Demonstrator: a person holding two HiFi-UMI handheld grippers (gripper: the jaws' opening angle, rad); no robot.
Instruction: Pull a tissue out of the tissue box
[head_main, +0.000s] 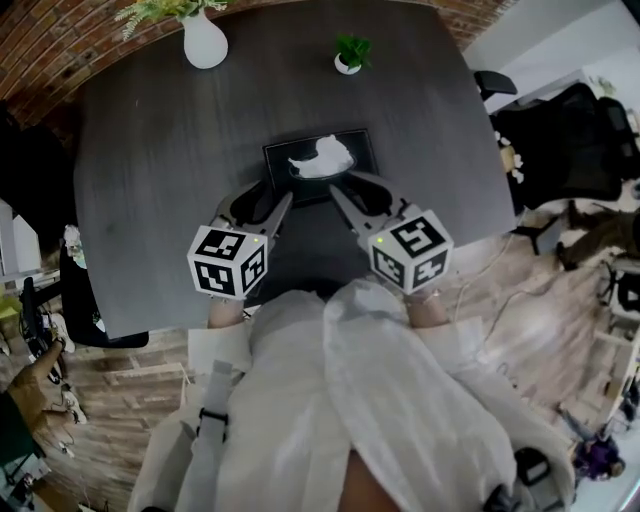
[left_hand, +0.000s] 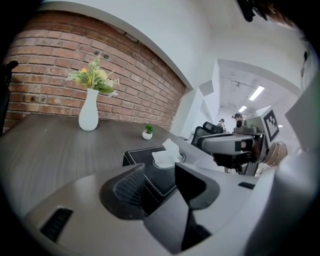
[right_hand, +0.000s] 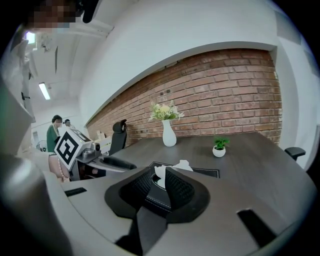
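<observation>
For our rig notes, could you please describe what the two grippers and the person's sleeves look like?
The left claw and right claw each have two grey tapering fingers with dark ribbed pads. A white cube with black square markers sits on each. The sleeves are white.

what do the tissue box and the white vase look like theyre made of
Tissue box: probably black leather or faux leather, matte, going by the pale stitching along its top edges. Vase: likely ceramic, smooth plain white with a soft sheen, though it could be plastic.
</observation>
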